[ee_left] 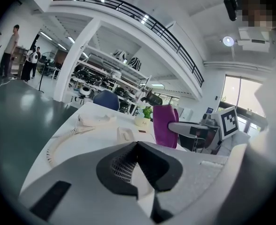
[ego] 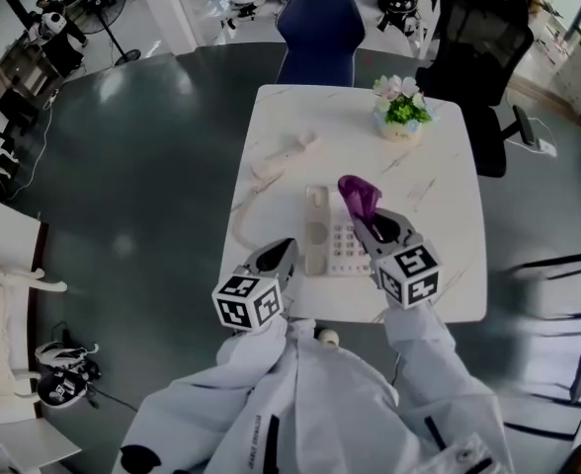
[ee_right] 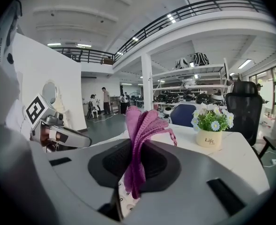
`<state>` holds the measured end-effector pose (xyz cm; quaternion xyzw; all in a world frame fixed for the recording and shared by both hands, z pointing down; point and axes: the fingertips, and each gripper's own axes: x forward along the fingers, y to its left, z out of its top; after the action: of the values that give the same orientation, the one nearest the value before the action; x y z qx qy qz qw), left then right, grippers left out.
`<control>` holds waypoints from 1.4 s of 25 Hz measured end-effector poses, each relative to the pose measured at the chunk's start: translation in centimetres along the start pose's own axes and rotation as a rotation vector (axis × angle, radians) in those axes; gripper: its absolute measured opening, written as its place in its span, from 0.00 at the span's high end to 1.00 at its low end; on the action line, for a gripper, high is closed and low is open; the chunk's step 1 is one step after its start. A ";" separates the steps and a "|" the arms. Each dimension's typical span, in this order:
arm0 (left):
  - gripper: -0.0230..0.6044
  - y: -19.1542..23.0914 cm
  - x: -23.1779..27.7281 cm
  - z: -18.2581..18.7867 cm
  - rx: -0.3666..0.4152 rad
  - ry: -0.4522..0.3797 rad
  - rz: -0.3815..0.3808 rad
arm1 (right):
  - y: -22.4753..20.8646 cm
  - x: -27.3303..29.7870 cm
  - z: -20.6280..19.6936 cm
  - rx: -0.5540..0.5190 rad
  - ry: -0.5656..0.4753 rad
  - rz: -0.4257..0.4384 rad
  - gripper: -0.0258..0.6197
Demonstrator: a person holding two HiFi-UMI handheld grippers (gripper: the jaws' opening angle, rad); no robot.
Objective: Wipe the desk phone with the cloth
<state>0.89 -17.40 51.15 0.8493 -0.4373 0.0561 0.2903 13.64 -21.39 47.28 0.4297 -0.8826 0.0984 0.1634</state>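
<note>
The desk phone [ego: 332, 233] is sitting by the near edge of the worktop [ego: 439, 196], with its handset [ego: 286, 156] lying off the cradle toward the left edge. The right gripper [ego: 368, 220] is hovering over the keypad, its fingers pinching the purple cloth [ego: 358, 194], which is bunching upward. The left gripper [ego: 289, 248] is hanging just beside the phone's left side, its fingers pressed together with nothing between them. A flower pot [ego: 401, 117] is standing near the far right corner.

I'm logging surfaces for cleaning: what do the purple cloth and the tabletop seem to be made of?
Cloth: looks like knitted or crocheted yarn, matte; ribbed open stitches show where the right tool pinches it. Tabletop: white with faint grey veins, slight sheen; marble or marble-look laminate, cannot tell which.
</note>
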 end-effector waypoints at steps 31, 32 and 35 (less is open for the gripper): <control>0.97 5.3 3.8 1.3 -0.015 0.068 -0.070 | -0.2 10.6 -1.5 -0.252 0.229 0.046 0.90; 0.97 5.3 3.9 1.3 -0.013 0.071 -0.075 | -0.1 10.8 -1.9 -0.254 0.241 0.053 0.90; 0.97 5.6 4.2 1.5 -0.010 0.075 -0.083 | 0.2 11.4 -2.9 -0.244 0.276 0.081 0.90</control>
<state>-1.15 -23.70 53.90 0.8625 -0.3909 0.0736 0.3129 7.48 -28.59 54.21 0.3534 -0.8737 0.0550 0.3297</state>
